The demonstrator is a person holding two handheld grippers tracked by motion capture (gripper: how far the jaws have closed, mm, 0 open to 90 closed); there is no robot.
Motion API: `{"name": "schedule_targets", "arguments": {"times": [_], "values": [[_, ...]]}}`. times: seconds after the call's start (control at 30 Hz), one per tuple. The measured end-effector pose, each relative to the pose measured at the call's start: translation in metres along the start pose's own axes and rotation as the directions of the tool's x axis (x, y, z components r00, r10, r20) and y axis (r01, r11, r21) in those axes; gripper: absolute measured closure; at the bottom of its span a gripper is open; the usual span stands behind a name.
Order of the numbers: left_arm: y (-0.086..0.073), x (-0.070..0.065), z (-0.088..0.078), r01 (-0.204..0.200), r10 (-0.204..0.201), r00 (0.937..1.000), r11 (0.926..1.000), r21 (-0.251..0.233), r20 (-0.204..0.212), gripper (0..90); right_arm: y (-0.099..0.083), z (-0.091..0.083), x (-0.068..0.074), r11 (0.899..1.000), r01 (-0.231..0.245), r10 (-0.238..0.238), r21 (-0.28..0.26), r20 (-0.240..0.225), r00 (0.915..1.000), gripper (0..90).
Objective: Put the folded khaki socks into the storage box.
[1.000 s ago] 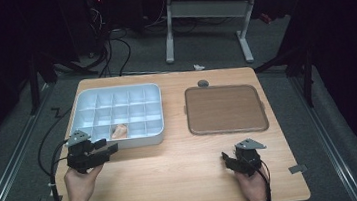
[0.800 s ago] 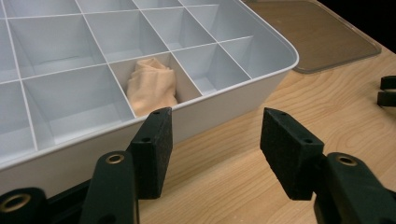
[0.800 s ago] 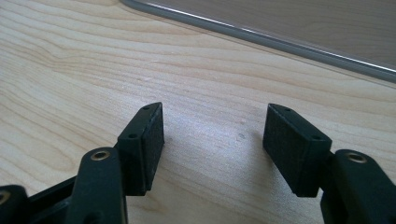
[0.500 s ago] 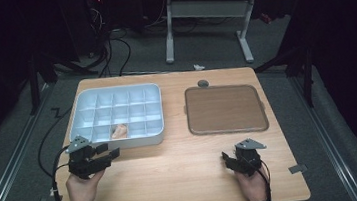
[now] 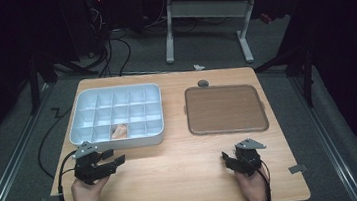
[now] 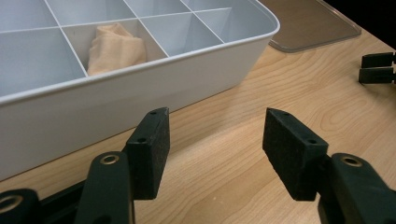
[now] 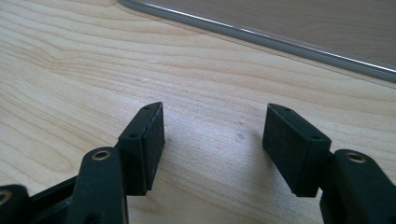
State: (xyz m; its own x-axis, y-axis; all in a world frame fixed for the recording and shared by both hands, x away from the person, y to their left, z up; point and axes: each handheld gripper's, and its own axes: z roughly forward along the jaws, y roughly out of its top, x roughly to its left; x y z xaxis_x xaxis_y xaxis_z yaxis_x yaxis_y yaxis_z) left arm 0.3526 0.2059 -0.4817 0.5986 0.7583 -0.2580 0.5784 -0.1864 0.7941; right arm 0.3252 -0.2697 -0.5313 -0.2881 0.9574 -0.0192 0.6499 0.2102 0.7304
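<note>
Resting on the light wooden table [image 5: 174, 176], both grippers had their jaws spread wide with nothing between them.
The left gripper [image 6: 212, 140] sat just beside the white plastic tray with many boxes [image 5: 84, 135]; a small tan cloth lump [image 6: 114, 49] lay in one front box. The right gripper [image 7: 212, 137] sat near the flat brown tray [image 5: 225, 108].

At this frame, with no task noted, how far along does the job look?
Done, apparently: one beige cloth-like item sits in a front-row compartment of the white divided tray; its other cells look empty. In hand: nothing. The left gripper and right gripper are both open and empty, low over the wooden table. Left: unclear. The brown lid-like tray lies bare beside the divided tray.
</note>
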Motion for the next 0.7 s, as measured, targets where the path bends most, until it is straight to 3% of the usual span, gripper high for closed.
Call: {"name": "schedule_targets", "arguments": {"times": [0.4, 0.7], "values": [[-0.009, -0.004, 0.014, -0.002, 0.002, 0.9999, 0.9996, 0.028, -0.013, 42.2, 0.0, 0.0, 0.0, 1.0, 0.0, 0.0, 0.0, 0.0, 1.0, 39.0], [-0.015, -0.009, 0.026, -0.017, 0.02, 0.9988, 0.9982, 0.058, -0.045, 42.5, 0.0, 0.0, 0.0, 1.0, -0.003, 0.003, 0.001, 0.001, 1.0, 38.6]]}}
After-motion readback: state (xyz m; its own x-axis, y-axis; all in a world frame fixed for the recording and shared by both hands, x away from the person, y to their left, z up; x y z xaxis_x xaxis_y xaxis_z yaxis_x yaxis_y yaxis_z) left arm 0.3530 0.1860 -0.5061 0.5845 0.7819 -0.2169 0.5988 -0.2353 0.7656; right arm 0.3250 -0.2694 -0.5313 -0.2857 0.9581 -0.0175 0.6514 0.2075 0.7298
